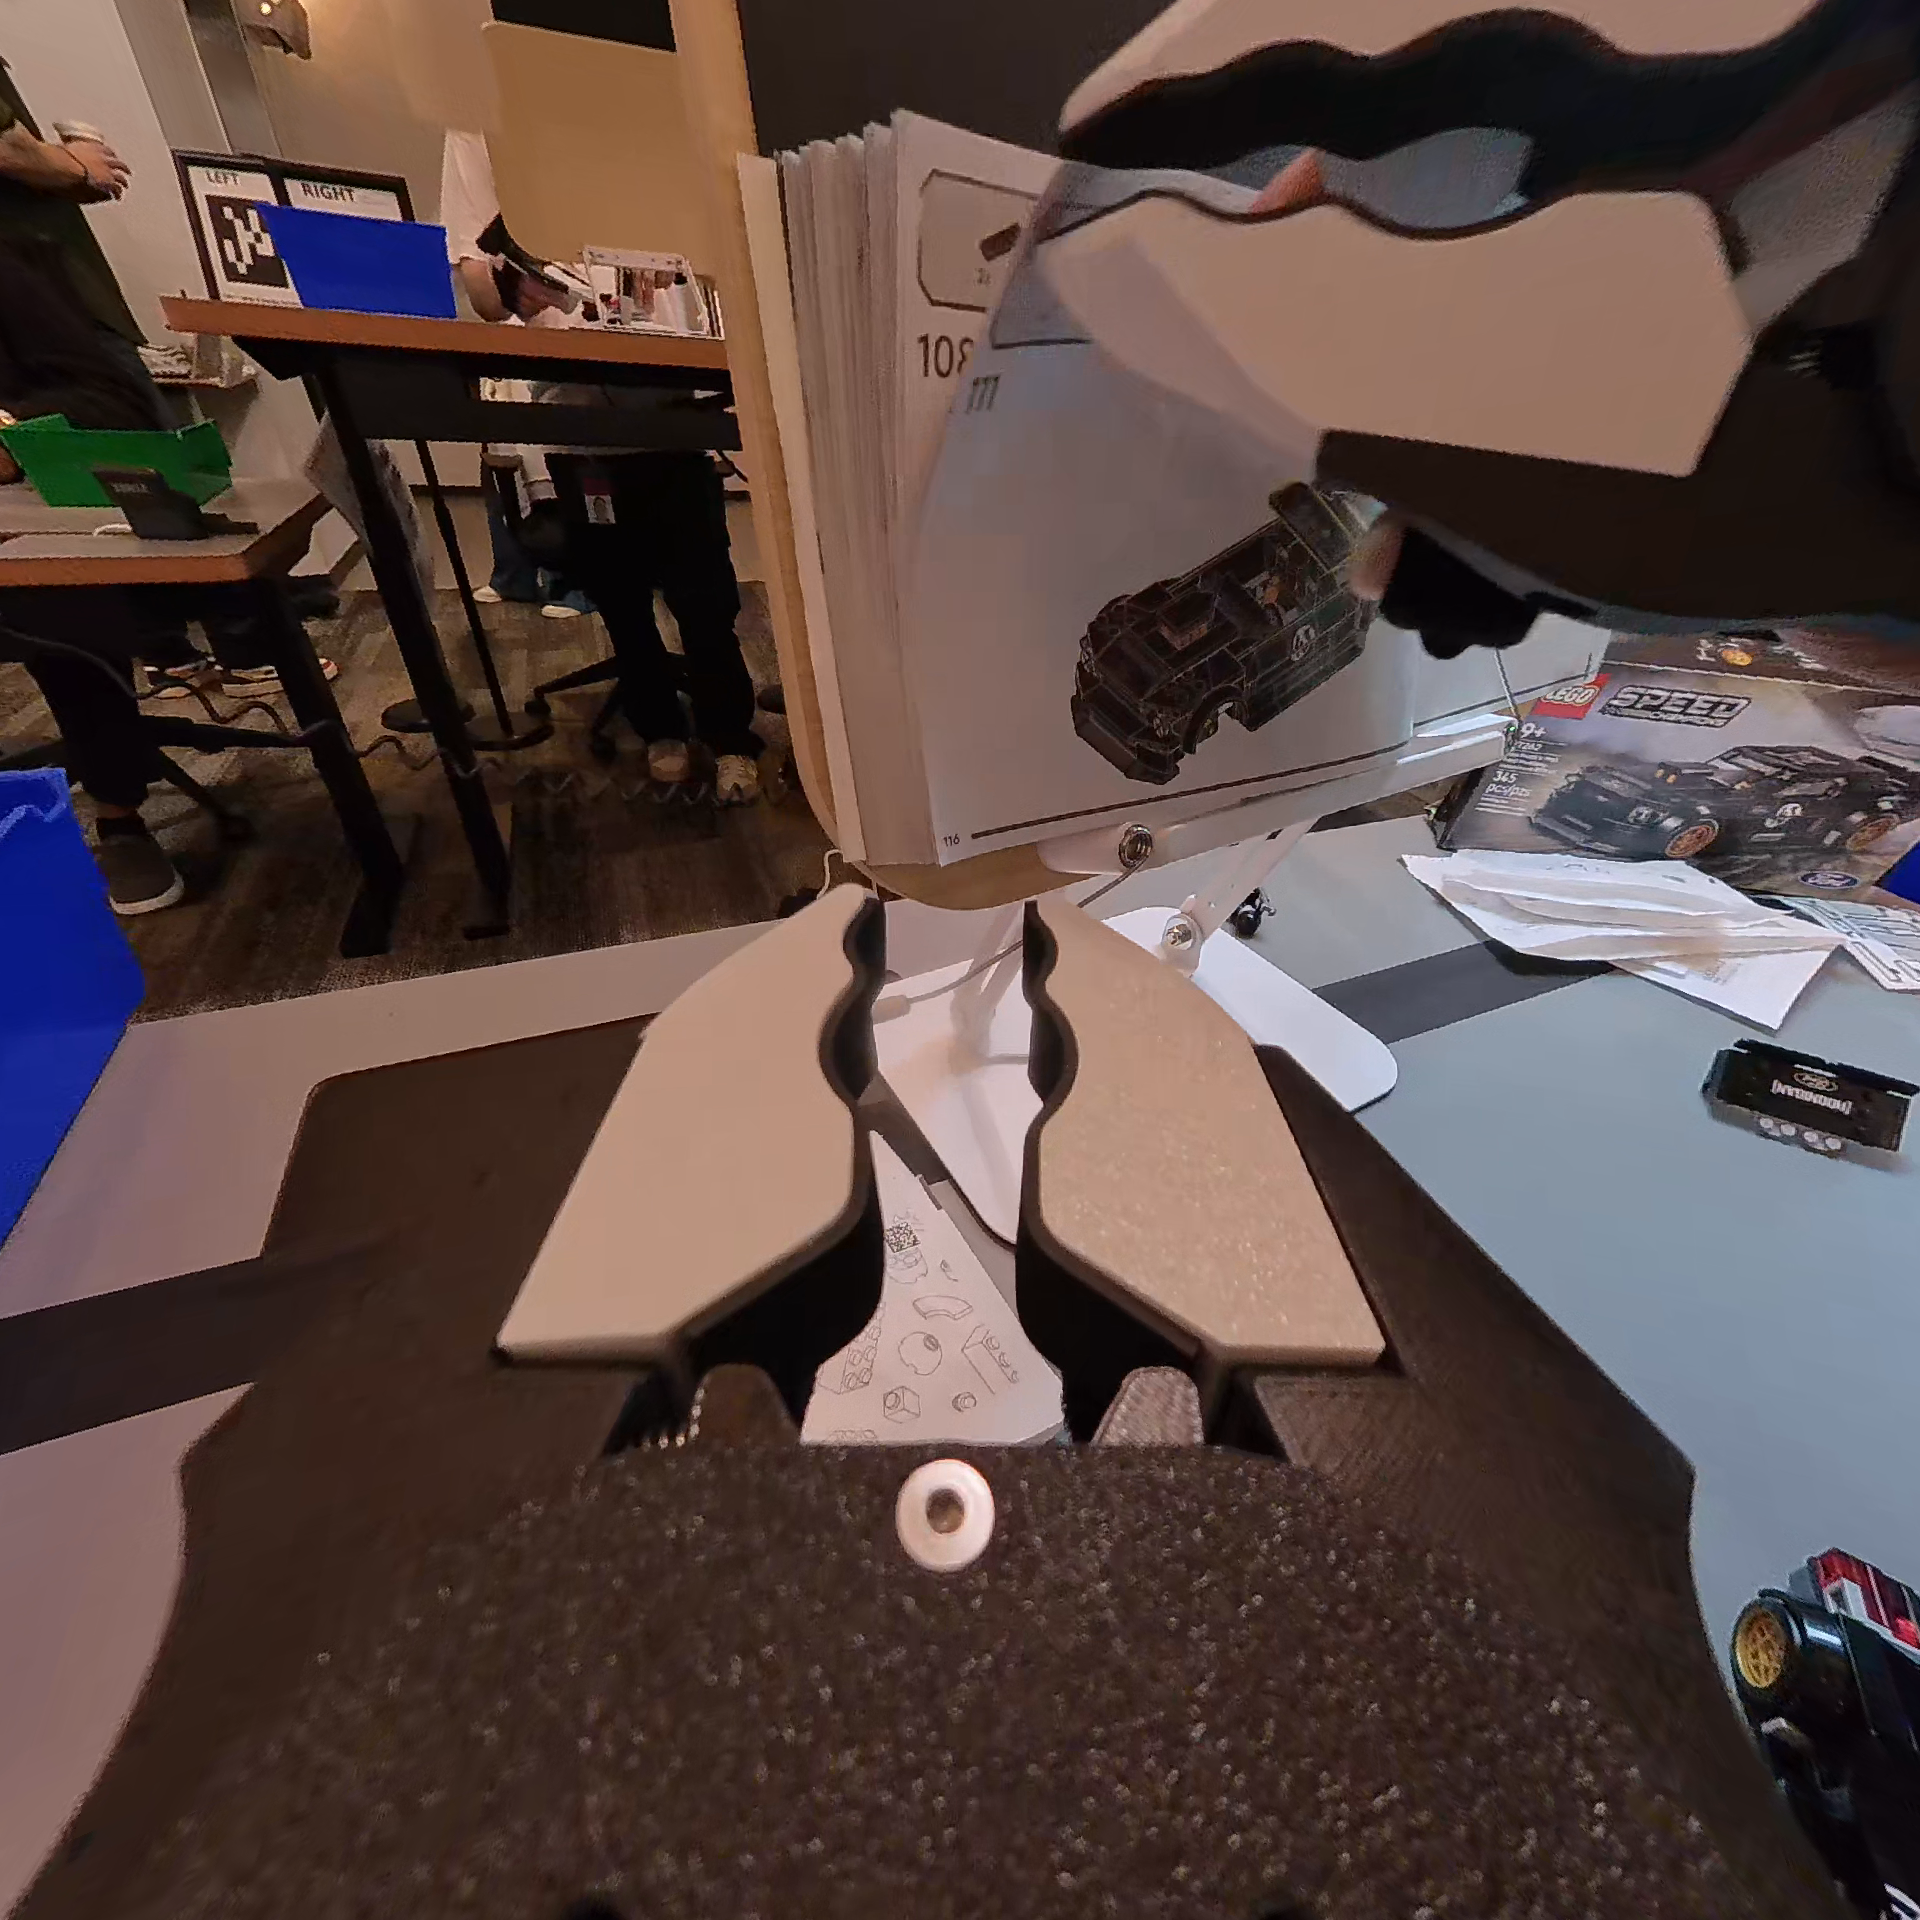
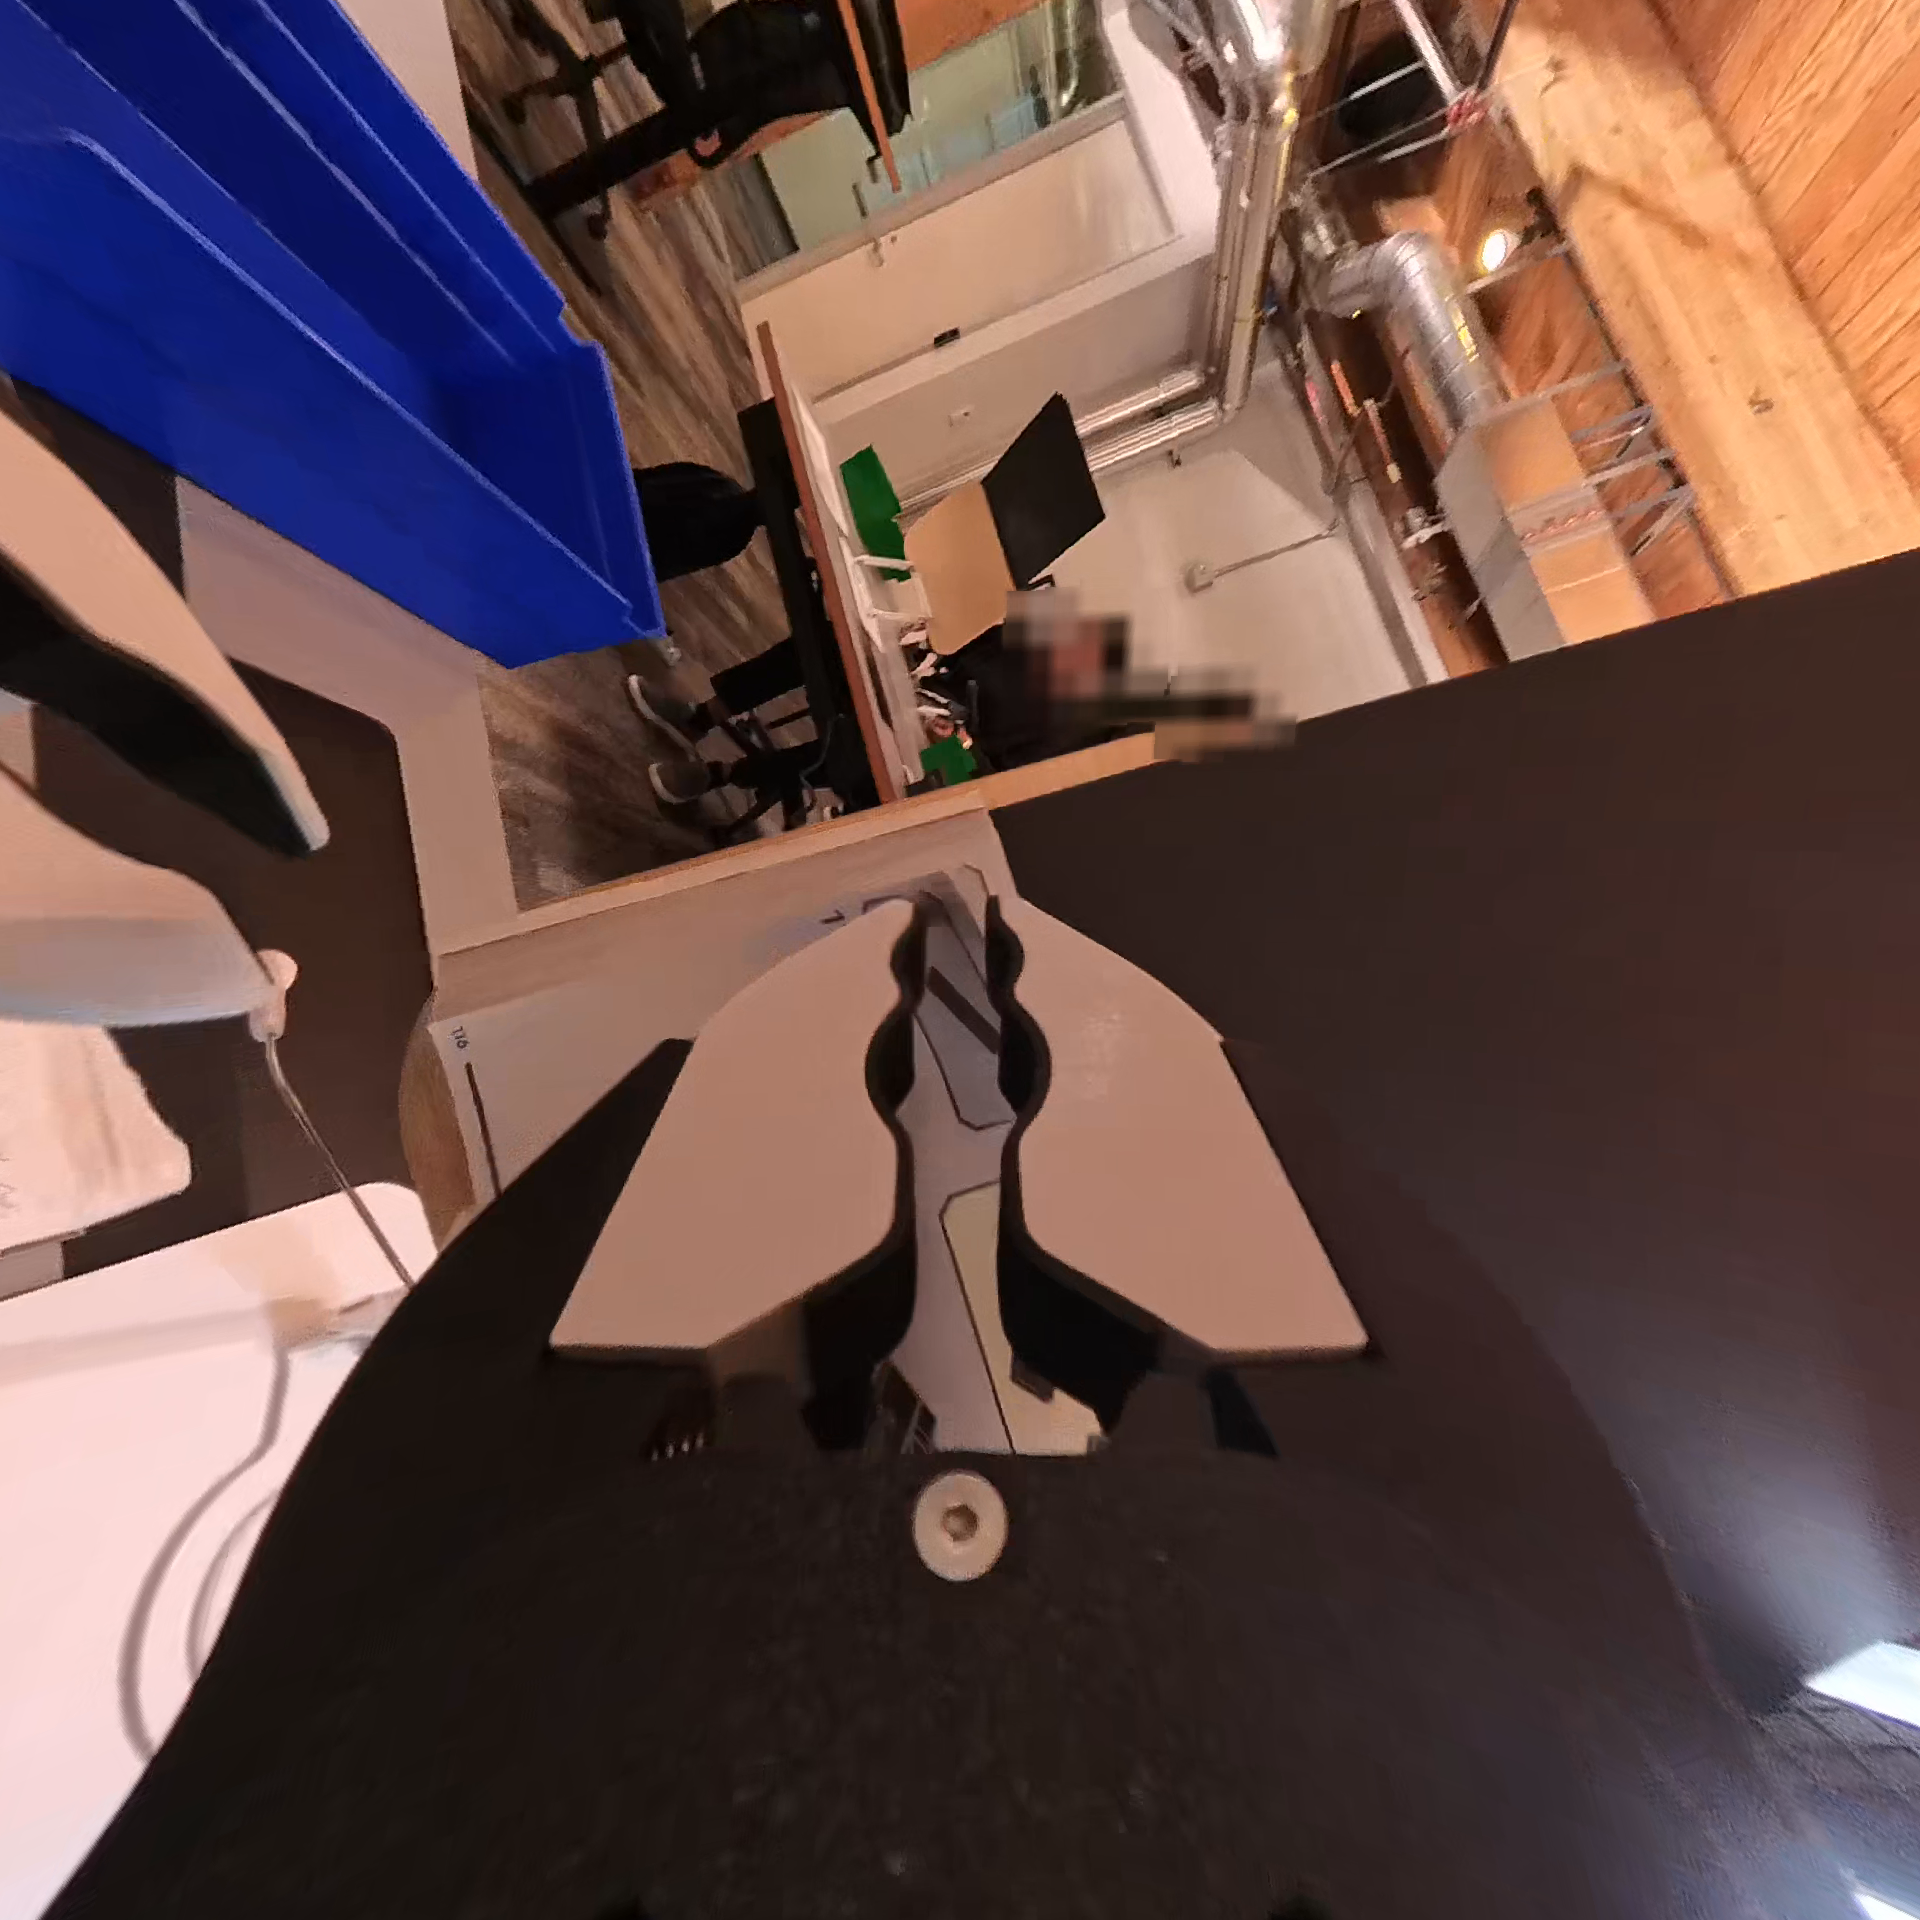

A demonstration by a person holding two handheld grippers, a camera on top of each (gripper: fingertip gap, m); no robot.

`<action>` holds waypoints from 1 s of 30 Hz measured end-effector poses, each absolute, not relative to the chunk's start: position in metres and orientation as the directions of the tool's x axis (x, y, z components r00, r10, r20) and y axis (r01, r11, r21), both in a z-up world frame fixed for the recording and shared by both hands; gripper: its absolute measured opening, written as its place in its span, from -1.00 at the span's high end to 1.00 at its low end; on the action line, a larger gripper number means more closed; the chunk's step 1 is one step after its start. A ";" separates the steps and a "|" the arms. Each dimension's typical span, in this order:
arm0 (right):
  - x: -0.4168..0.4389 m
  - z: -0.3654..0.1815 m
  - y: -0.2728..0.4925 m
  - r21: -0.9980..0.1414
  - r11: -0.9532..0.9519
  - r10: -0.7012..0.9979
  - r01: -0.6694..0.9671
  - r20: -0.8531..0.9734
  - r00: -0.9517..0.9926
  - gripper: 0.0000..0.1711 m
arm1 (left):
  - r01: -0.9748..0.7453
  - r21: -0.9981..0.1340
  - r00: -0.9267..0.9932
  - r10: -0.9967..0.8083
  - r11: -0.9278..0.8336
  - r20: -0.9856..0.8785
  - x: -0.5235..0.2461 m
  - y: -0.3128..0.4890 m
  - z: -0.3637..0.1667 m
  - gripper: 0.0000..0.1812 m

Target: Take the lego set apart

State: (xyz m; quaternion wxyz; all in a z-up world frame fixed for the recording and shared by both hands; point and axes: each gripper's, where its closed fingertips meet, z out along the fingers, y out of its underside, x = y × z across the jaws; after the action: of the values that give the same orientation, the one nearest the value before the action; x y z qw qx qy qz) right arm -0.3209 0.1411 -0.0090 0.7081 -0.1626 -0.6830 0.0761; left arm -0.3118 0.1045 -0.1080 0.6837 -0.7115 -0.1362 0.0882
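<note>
Turning a page looks like the step in hand, not pulling bricks. The grey table (image 1: 1621, 1299) fills the right half of the left wrist view, and upper centre stands the instruction booklet (image 1: 1143, 623), propped upright on a white stand (image 1: 1226, 997). The right gripper (image 2: 951, 925) enters that view from the upper right and grips one page of the booklet near its top edge; in its own view the jaws stand narrow, with the sheet running between them. The left gripper (image 1: 951, 935) sits low centre, its jaws slightly parted and holding nothing, aimed at the foot of the stand.

The set's box (image 1: 1704, 769) lies at right. The lego car (image 1: 1839, 1704) shows only at the lower right corner, and a loose black piece (image 1: 1803, 1101) rests on the table at right.

Next, I judge, the page must be carried over without tearing, then both grippers go to the car.
</note>
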 end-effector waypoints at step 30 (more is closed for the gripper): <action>-0.208 0.017 0.155 -0.677 0.726 0.688 -0.123 0.717 0.112 0.97 | -0.174 -0.985 0.983 0.053 -0.005 -0.174 -0.233 0.141 -0.059 1.00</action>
State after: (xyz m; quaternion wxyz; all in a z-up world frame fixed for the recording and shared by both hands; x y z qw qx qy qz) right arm -0.2077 0.1551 0.0172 0.7078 -0.2346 -0.6015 0.2866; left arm -0.2326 0.1409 -0.0587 0.7039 -0.7044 0.0430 0.0807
